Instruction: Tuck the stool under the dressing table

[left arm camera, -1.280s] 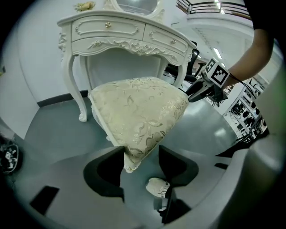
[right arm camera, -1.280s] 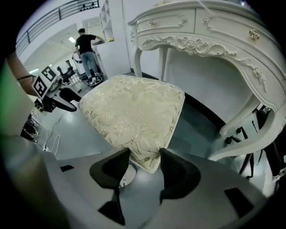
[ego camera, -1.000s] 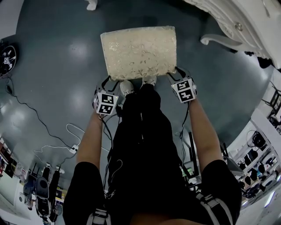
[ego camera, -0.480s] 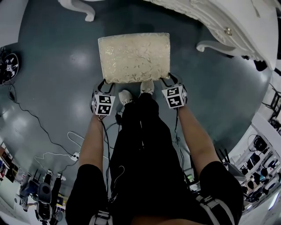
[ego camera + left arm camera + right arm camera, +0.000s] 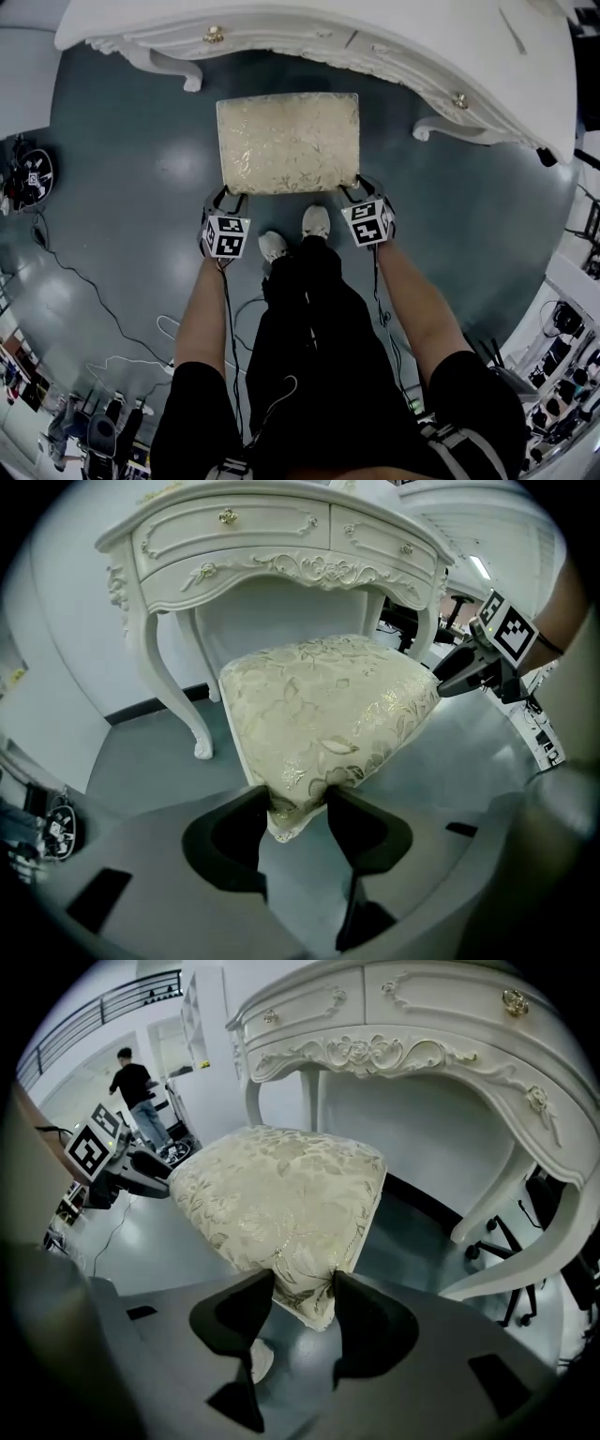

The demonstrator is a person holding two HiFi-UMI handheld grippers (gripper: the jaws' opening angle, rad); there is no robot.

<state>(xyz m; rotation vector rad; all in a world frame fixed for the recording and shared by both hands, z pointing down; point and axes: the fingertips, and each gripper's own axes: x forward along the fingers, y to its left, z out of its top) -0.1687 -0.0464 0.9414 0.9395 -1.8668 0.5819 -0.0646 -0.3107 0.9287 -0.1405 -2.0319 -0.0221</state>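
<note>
At the far left of the head view, a black cable point(image 5: 89, 281) trails over the grey floor point(image 5: 122, 150). The left gripper point(image 5: 225, 197) has the near-left corner of the stool point(image 5: 289, 142) between its jaws, which are closing, both pads already against the gold-patterned fabric. The stool stands on the floor facing the opening of the white dressing table point(image 5: 375, 42), its far edge close to the carved front and the seat out in front of it. The person's pale shoes point(image 5: 316, 222) stand just behind the stool. The right gripper point(image 5: 356, 189) pinches the near-right corner, pads pressed into the cushion.
</note>
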